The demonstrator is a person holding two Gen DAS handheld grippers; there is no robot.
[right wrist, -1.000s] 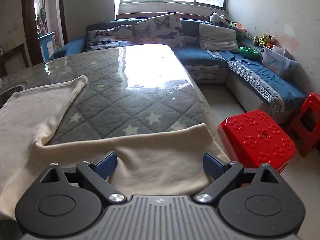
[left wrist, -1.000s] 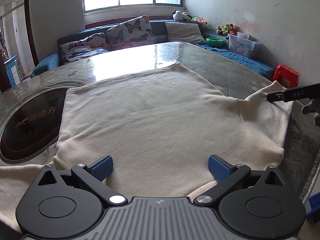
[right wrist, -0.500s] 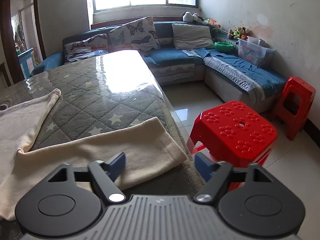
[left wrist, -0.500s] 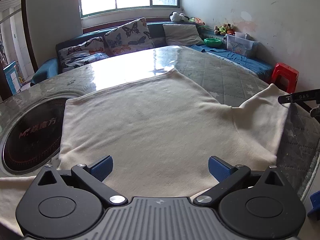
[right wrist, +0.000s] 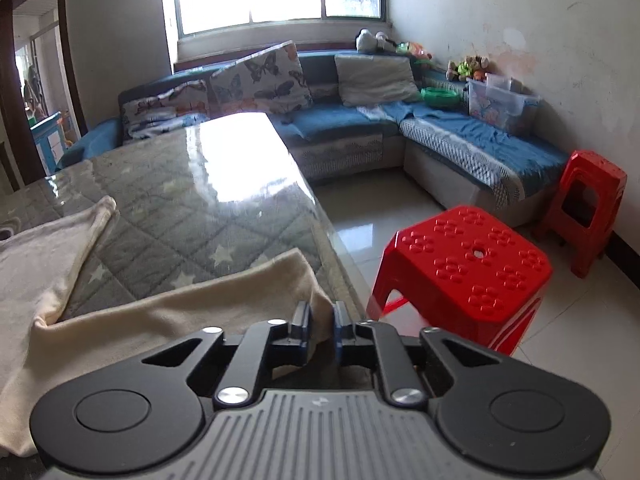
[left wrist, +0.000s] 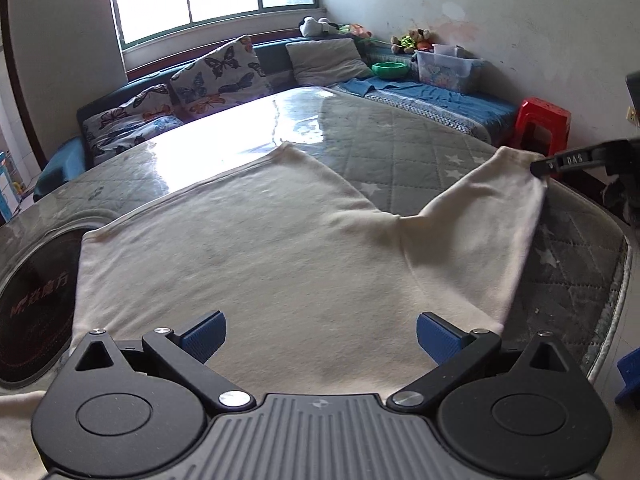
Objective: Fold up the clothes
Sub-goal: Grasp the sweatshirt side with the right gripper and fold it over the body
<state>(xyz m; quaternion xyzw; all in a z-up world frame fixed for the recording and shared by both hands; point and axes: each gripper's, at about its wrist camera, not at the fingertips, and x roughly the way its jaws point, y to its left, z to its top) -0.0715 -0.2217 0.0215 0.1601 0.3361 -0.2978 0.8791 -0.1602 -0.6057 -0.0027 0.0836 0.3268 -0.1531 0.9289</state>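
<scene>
Cream garment (left wrist: 280, 264) lies spread on the table (right wrist: 192, 200); my right jaws pinch its sleeve end (right wrist: 316, 300), left jaws gape above it.

Your left view: cream garment (left wrist: 280, 264) runs under left gripper (left wrist: 320, 338) housing, near hem hidden; bottom-left part cut by frame edge. Right gripper (left wrist: 538, 168) mostly out of frame, only dark tip shows; lettering on it too small to read. Dark round panel (left wrist: 36, 300) cut at left edge. Your right view: pinched sleeve (right wrist: 180, 312) edge hidden behind fingers (right wrist: 302, 330).
</scene>
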